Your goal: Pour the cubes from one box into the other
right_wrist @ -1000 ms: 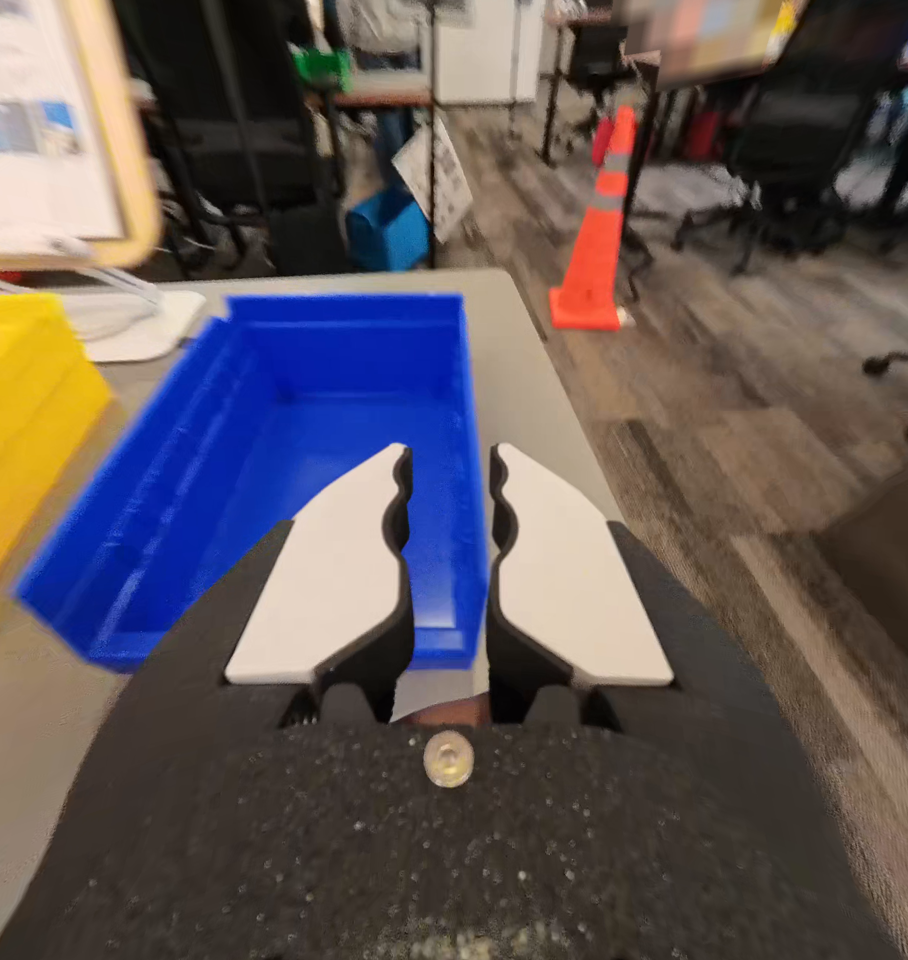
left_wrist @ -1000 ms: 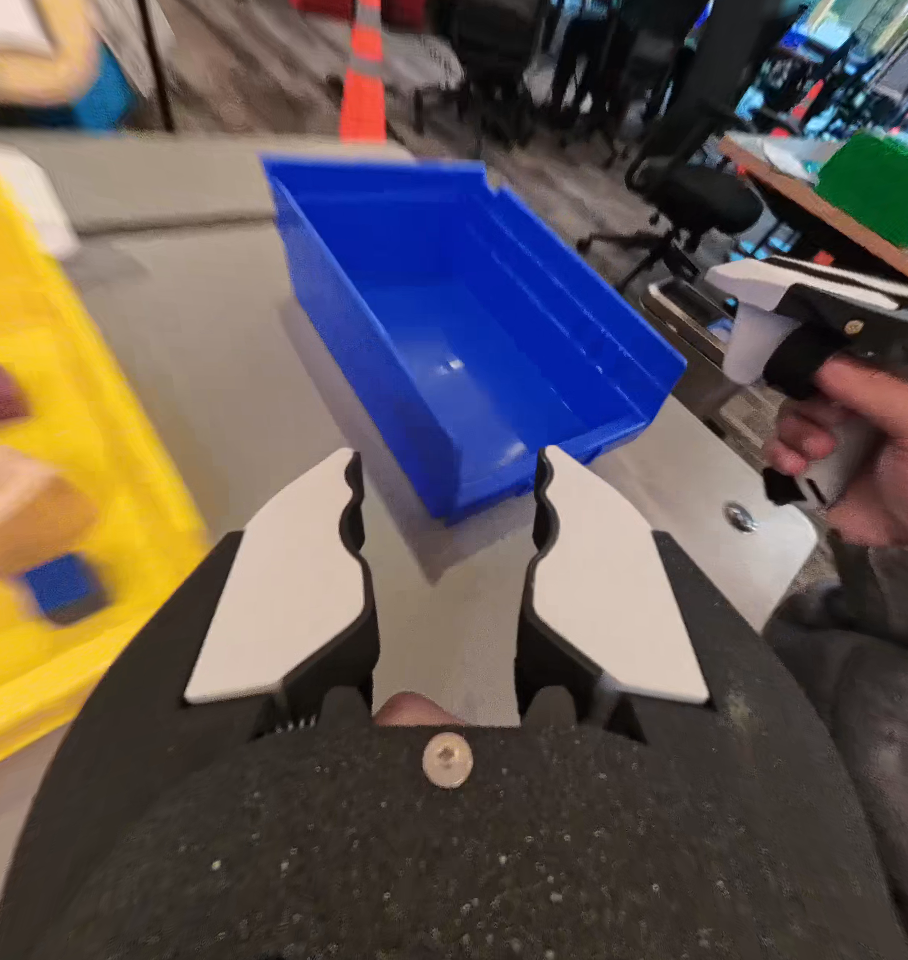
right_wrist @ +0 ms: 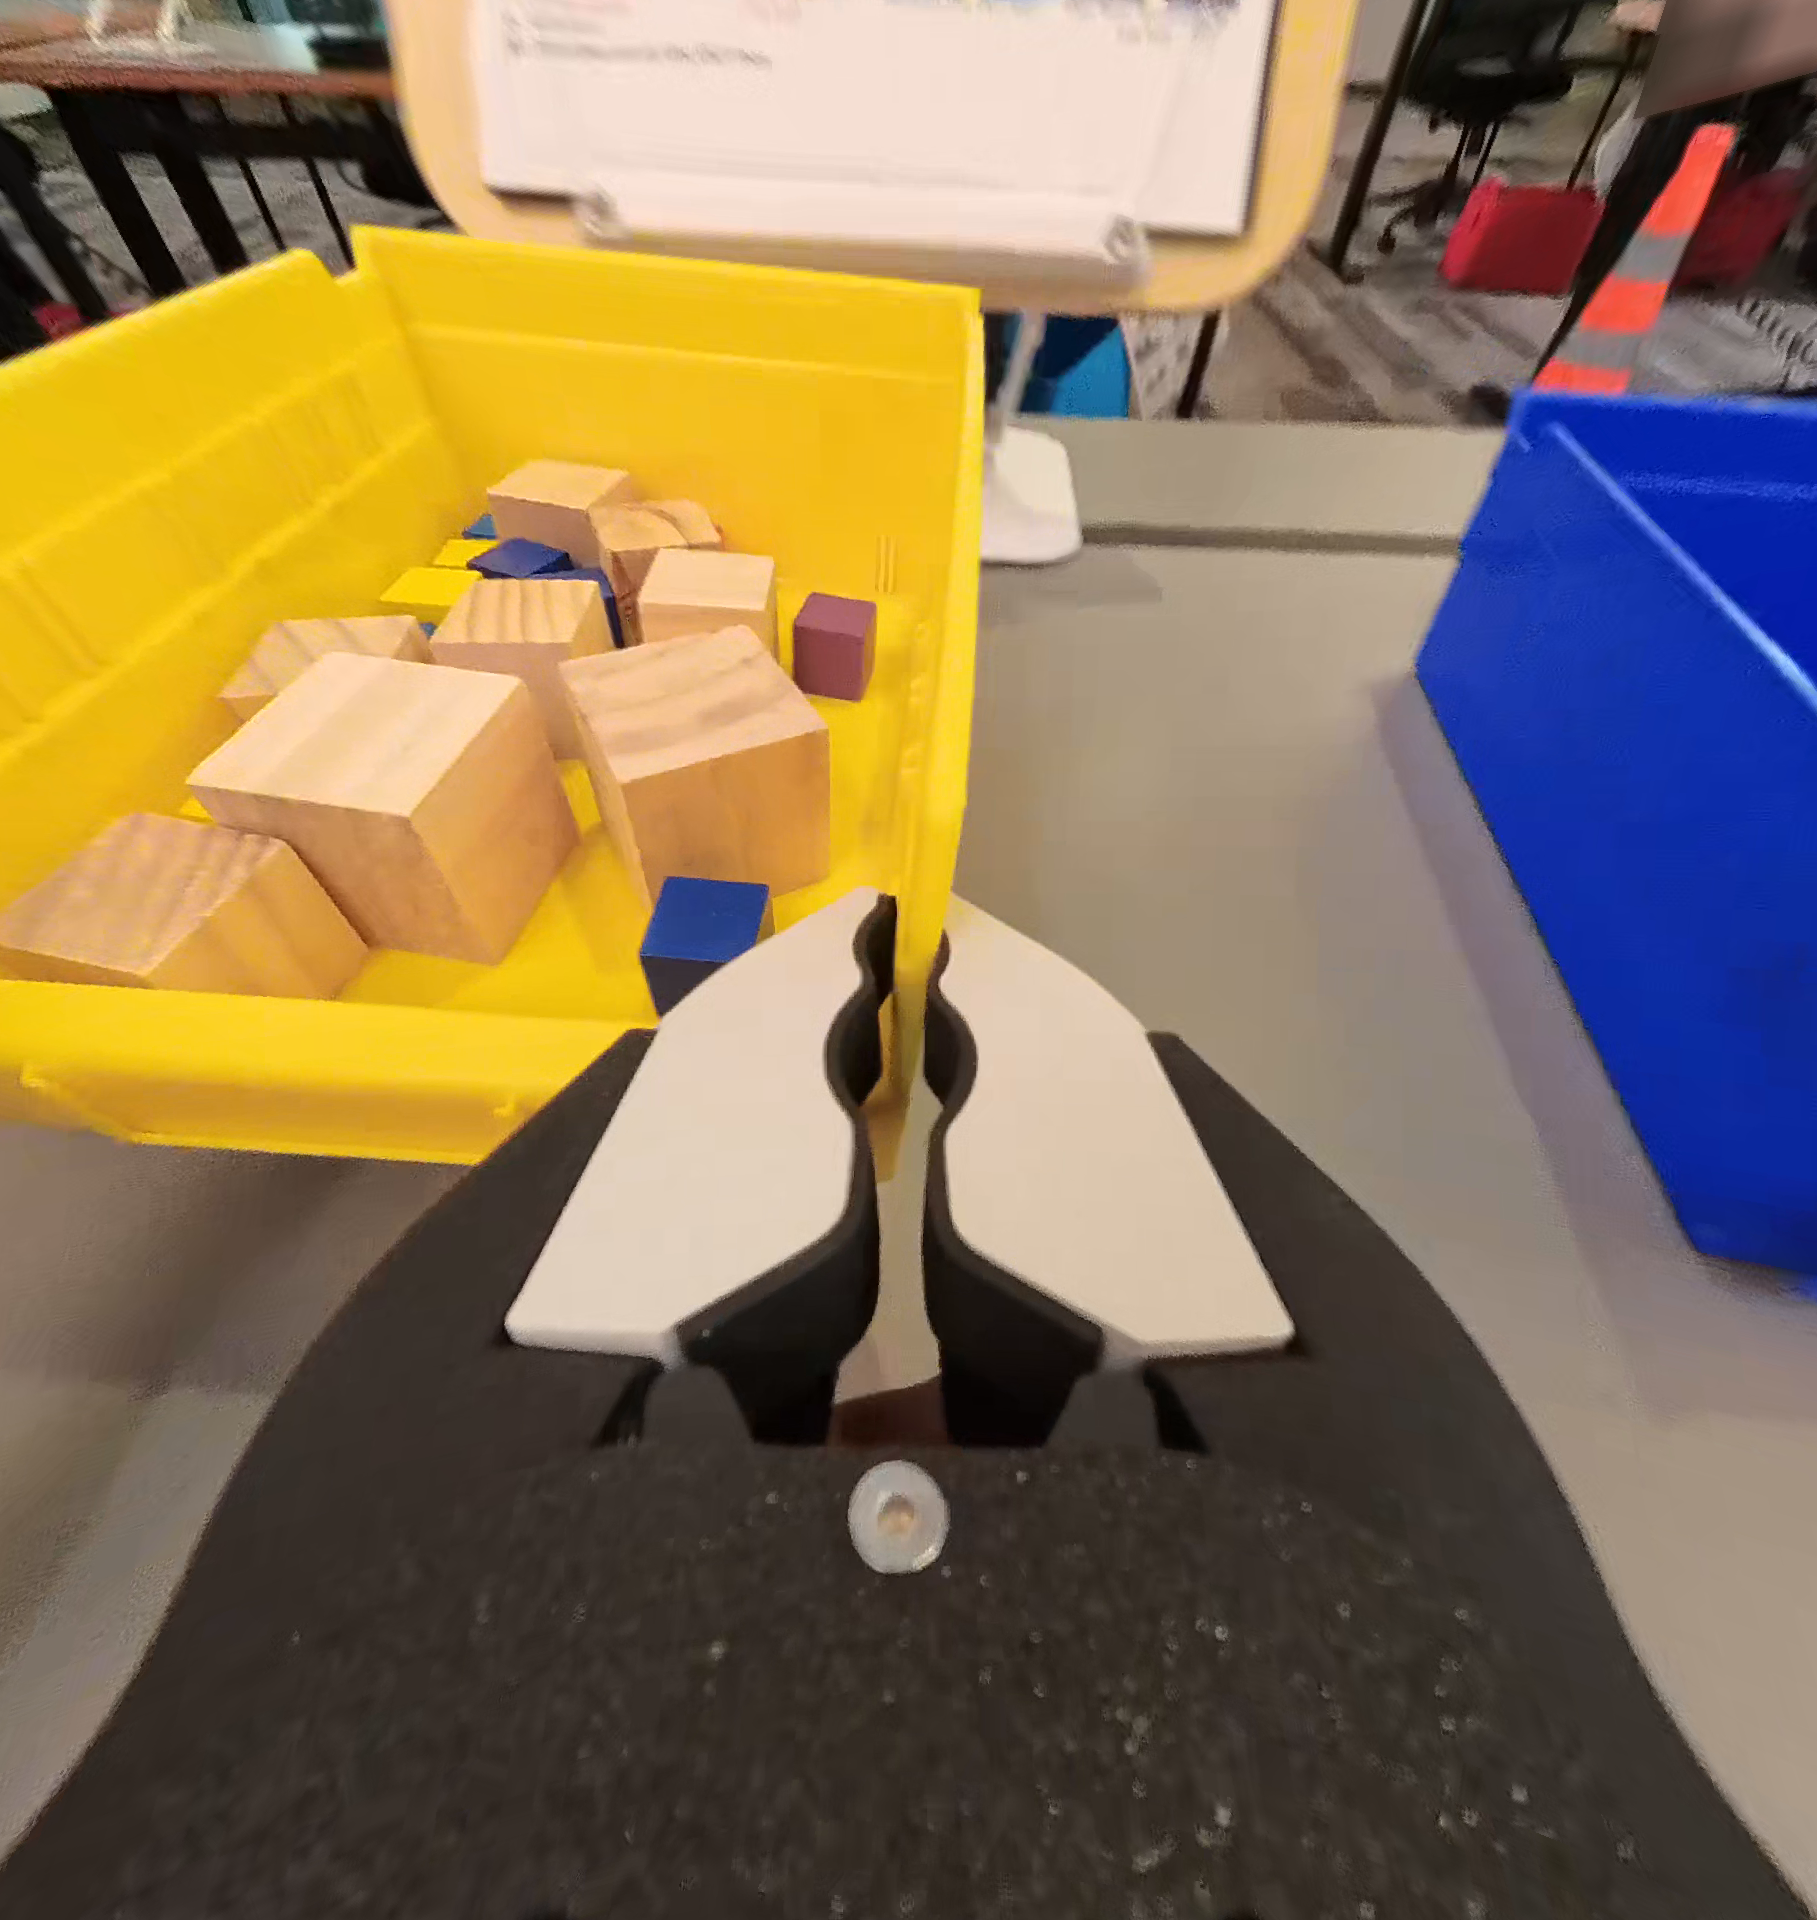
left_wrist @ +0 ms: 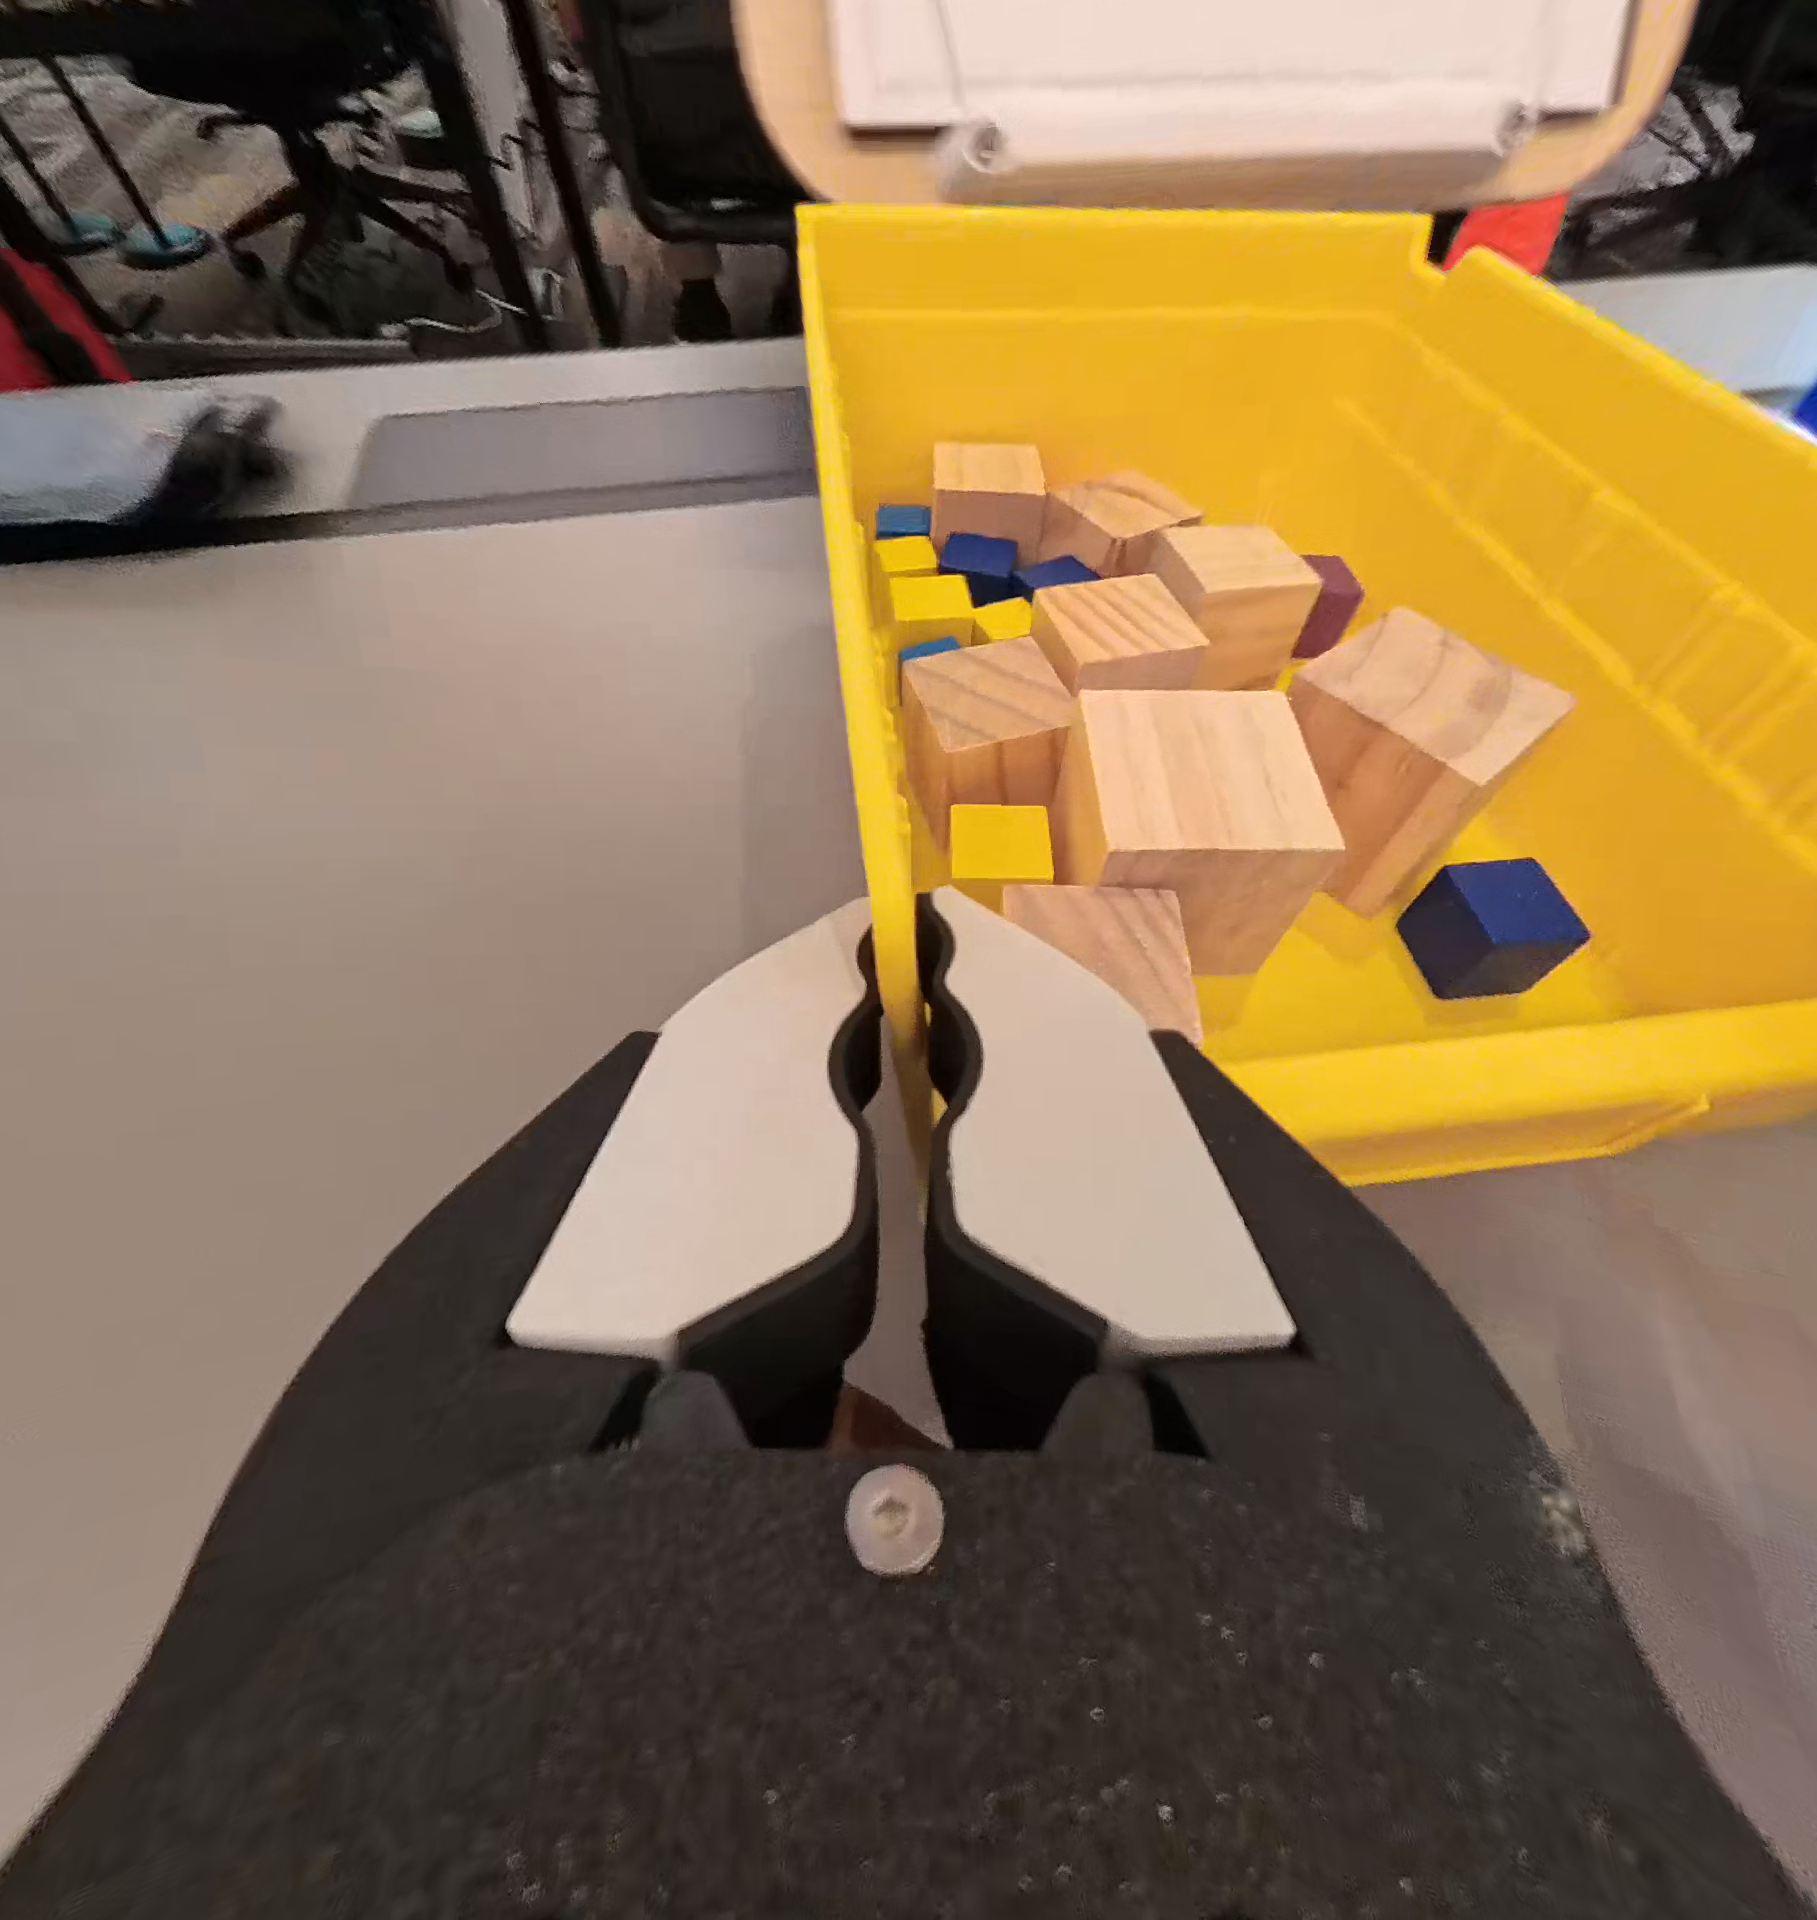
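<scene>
Nearest the left wrist camera, the left gripper (left_wrist: 896, 935) is pinched onto the left side wall of the yellow box (left_wrist: 1143, 270), one finger outside the wall and one inside, close to the box's near corner. The right gripper (right_wrist: 912, 920) clamps the opposite side wall in the same way, also near the front corner, so the box is held from both sides. Its near edge seems to sit a little above the grey desk (left_wrist: 364, 831), with a shadow beneath, though whether it is fully lifted cannot be told. Just past the fingers, inside the box, lies a loose dark blue cube (left_wrist: 1493, 928), and behind it a heap of wooden cubes (left_wrist: 1200, 810) of several sizes, some tilted against one another. Small yellow cubes (left_wrist: 999, 840) and more blue ones are wedged among them along the left wall, and a single purple cube (right_wrist: 833, 644) sits toward the right wall. To the right of the yellow box, apart from it on the desk, stands the blue box (right_wrist: 1652, 790). Behind the yellow box rises a board with a pale wooden frame (right_wrist: 862, 270) carrying white sheets, and farther back on the floor is an orange traffic cone (right_wrist: 1636, 281).
</scene>
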`<act>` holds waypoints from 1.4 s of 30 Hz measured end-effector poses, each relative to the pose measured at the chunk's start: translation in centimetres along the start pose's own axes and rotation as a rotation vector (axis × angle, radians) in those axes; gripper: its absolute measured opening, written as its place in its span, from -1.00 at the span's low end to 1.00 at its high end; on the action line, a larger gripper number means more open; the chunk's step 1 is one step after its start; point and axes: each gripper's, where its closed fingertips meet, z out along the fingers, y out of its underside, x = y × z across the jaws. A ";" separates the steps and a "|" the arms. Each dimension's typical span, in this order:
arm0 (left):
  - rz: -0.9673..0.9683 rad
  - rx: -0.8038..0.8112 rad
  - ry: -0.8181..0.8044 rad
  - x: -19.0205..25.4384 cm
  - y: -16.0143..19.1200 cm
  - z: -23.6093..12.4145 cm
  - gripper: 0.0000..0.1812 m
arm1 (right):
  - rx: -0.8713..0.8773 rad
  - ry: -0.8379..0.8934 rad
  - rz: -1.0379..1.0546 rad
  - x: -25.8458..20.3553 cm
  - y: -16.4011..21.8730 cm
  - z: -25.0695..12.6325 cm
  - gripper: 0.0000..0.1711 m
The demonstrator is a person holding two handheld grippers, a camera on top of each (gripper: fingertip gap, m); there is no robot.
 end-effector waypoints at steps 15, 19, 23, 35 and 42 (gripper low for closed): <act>-0.121 -0.003 -0.153 -21.3 5.1 -4.9 -0.97 | -0.129 -0.313 -0.122 -22.5 3.1 -0.7 -0.91; -0.352 0.031 -0.060 -21.6 4.3 -5.3 -0.89 | -0.203 -0.501 -0.180 -22.9 4.2 -2.2 -0.84; -0.299 0.215 -0.122 -22.4 -0.4 -9.9 -0.79 | -0.172 -0.673 -0.272 -17.0 2.5 -5.7 -0.70; -0.317 0.021 -0.058 -5.5 6.9 -9.0 -0.47 | 0.195 -0.200 0.284 25.9 -0.6 -8.3 -0.62; -0.141 0.020 -0.050 -3.9 6.7 -7.0 -0.47 | 0.057 -0.031 0.245 31.4 4.1 -7.4 -0.62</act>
